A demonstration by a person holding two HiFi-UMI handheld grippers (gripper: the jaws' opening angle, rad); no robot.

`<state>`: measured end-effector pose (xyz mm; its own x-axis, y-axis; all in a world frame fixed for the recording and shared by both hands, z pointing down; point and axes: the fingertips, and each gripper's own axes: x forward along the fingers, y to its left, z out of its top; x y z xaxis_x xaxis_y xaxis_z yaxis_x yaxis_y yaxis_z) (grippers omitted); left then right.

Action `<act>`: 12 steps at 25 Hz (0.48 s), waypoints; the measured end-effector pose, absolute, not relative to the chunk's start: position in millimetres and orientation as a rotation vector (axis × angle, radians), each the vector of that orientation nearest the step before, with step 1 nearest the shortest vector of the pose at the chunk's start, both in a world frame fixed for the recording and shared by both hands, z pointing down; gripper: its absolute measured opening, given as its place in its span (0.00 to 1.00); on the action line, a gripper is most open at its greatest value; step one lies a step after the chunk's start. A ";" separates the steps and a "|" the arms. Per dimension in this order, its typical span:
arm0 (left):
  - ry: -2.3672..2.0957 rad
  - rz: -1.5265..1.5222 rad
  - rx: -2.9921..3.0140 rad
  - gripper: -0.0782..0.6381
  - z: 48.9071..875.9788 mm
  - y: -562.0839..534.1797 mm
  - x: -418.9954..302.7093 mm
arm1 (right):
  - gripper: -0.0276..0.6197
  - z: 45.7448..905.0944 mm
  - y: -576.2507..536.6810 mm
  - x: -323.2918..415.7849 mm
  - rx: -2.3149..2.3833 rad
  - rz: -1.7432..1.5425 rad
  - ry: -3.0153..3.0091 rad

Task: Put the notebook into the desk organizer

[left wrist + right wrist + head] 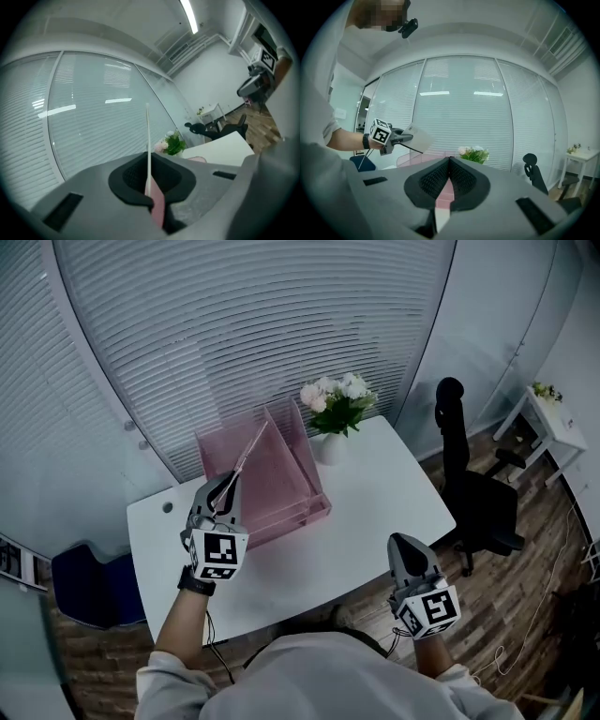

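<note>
The thin pale paper notebook [251,446] hung over the see-through pink plastic desk organizer [298,451], pinched at one edge by the left gripper [232,482]. It looked light and bendy, best held near that edge. The right gripper [401,544] was pressed together, empty. One notebook, one organizer, two grippers.

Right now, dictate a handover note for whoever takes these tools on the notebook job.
Left tool: shut on the notebook, which is held edge-up in the air, seemingly above the pink desk organizer.
Right tool: shut, empty, raised near the front right of the white table.
The organizer stands at the table's back.
Done: notebook is in hand.
Left: lower it into a compartment, then open the left tool.
</note>
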<state>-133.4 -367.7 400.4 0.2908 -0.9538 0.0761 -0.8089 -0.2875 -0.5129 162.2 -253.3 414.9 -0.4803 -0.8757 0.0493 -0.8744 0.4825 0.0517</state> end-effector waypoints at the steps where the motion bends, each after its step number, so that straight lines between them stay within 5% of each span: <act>1: 1.578 -0.584 -2.156 0.13 405.9 -375.1 -131.0 | 0.06 416.7 -255.7 167.3 1.567 -0.018 -2.645; 12: 1.254 -1.285 -1.769 0.13 494.2 -433.4 -111.2 | 0.06 431.9 -275.9 225.0 1.616 0.039 -2.610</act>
<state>-111.2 -433.4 494.2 0.0800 -0.9296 0.3598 -0.3364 -0.3650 -0.8681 225.0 -275.9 431.9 -0.4441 -0.8929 0.0740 -0.8947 0.4464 0.0163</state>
